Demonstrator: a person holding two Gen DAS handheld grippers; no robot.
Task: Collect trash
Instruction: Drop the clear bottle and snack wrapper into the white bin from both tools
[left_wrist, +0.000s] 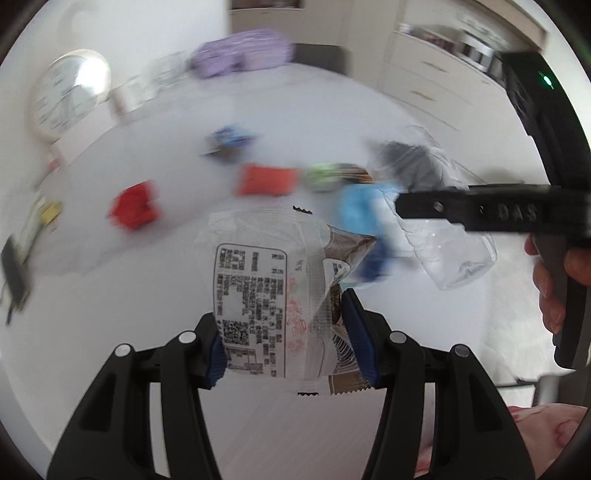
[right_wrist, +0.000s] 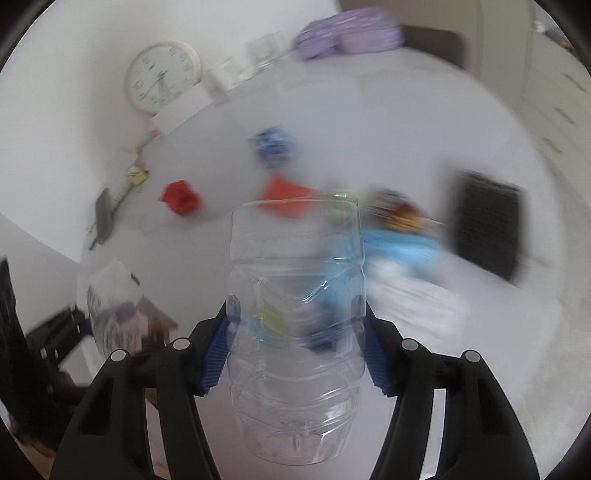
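My left gripper (left_wrist: 286, 332) is shut on a white and brown snack wrapper (left_wrist: 258, 266), held above the white table (left_wrist: 129, 280). My right gripper (right_wrist: 295, 343) is shut on a clear, empty plastic bottle (right_wrist: 295, 295), its blue pads pressing both sides. In the left wrist view the bottle (left_wrist: 454, 254) hangs at the right under a black finger (left_wrist: 461, 212) of the right gripper. The wrapper (right_wrist: 110, 306) shows blurred at the left of the right wrist view. More trash lies on the table: a red crumpled piece (right_wrist: 181, 197), an orange-red wrapper (right_wrist: 284, 195), a blue wrapper (right_wrist: 273, 144) and light blue plastic (right_wrist: 402, 247).
A round white clock (right_wrist: 160, 75) leans on the wall at the back left, with glasses (right_wrist: 266, 50) and a purple bag (right_wrist: 347, 31) behind. A black flat object (right_wrist: 487, 221) lies at the right. White drawers (left_wrist: 436, 85) stand beyond the table. A hand (left_wrist: 554, 280) grips the right tool.
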